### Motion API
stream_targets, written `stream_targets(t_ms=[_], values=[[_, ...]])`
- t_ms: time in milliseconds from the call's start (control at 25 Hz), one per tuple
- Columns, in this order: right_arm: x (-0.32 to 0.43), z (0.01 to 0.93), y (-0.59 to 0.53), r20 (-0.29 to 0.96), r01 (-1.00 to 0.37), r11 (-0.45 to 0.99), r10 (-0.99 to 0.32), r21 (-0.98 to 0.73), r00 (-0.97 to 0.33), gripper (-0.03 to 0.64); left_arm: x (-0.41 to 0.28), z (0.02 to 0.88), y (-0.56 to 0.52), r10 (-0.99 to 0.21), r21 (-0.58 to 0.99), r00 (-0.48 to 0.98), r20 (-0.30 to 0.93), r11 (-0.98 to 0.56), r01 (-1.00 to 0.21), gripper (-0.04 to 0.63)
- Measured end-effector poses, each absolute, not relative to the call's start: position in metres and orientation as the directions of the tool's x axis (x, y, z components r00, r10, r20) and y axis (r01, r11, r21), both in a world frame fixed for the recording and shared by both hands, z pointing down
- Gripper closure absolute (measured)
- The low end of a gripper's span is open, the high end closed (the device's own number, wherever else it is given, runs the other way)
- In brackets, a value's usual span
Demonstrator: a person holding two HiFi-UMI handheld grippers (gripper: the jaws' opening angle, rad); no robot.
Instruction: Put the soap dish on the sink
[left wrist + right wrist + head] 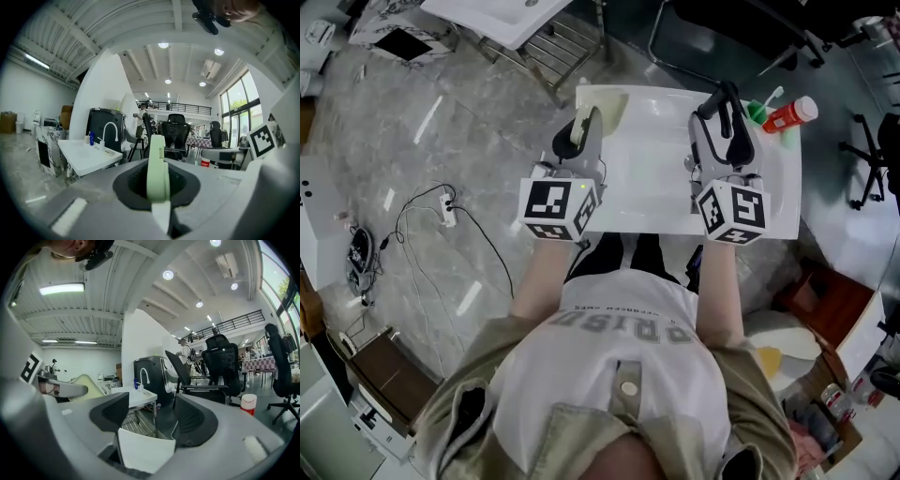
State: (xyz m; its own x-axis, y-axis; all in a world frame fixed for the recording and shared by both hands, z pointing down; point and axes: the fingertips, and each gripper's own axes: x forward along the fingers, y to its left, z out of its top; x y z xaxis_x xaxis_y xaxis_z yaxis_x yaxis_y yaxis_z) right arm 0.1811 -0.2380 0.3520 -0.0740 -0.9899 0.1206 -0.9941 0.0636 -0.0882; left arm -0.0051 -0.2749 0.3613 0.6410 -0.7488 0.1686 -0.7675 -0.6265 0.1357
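The person stood at a white sink [656, 211] with a gripper in each hand, both pointing out over it toward 12 o'clock. The left gripper [584, 127] was clamped tight on the soap dish [157, 171]. The dish was pale green and stood up on its thin edge between the two dark pads, with its top poking up above them. From above, the dish was at the sink's far left corner, at about 10 o'clock from the middle of the sink. I could not tell if it touched the sink. The right gripper [724, 111] was over the right side of the sink, at about 2 o'clock. Its jaws stood wide apart and nothing was between them. Just past it, at the far right corner, lay a red and white bottle [789, 113] with a green toothbrush [759, 111] next to it. Another white sink [502, 14] on a metal rack stood farther off at 11 o'clock. A black office chair [176, 129] was out in the room at 12 o'clock. A cable [441, 202] lay in loops on the grey floor at 9 o'clock.
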Motion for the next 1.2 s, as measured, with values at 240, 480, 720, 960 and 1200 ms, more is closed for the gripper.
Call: stream_targets(t_ms=[240,480,720,960,1200], values=[[0.171,0.366,-0.259,0.134,-0.969,0.186,-0.969,-0.164,-0.209,0.321,0.005,0.381,-0.275,-0.735,0.337,0.659,0.163,-0.586,-0.737,0.577],[0.148,0.387,-0.269,0.129,-0.862,0.348,-0.899,-0.368,-0.418,0.321,0.009,0.397,-0.274,-0.716,0.513,0.684,0.139,-0.539,-0.668,0.577],[0.121,0.414,-0.267,0.135,-0.726,0.448,-0.797,-0.522,-0.589,0.331,0.017,0.406,-0.27,-0.676,0.588,0.73,0.1,-0.552,-0.592,0.575],[0.107,0.439,-0.261,0.096,-0.607,0.44,-0.753,-0.662,-0.65,0.34,0.022,0.415,-0.269,-0.646,0.648,0.759,0.08,-0.545,-0.532,0.577],[0.095,0.458,-0.256,0.079,-0.527,0.387,-0.746,-0.757,-0.661,0.362,0.023,0.421,-0.269,-0.623,0.708,0.78,0.058,-0.525,-0.472,0.577]])
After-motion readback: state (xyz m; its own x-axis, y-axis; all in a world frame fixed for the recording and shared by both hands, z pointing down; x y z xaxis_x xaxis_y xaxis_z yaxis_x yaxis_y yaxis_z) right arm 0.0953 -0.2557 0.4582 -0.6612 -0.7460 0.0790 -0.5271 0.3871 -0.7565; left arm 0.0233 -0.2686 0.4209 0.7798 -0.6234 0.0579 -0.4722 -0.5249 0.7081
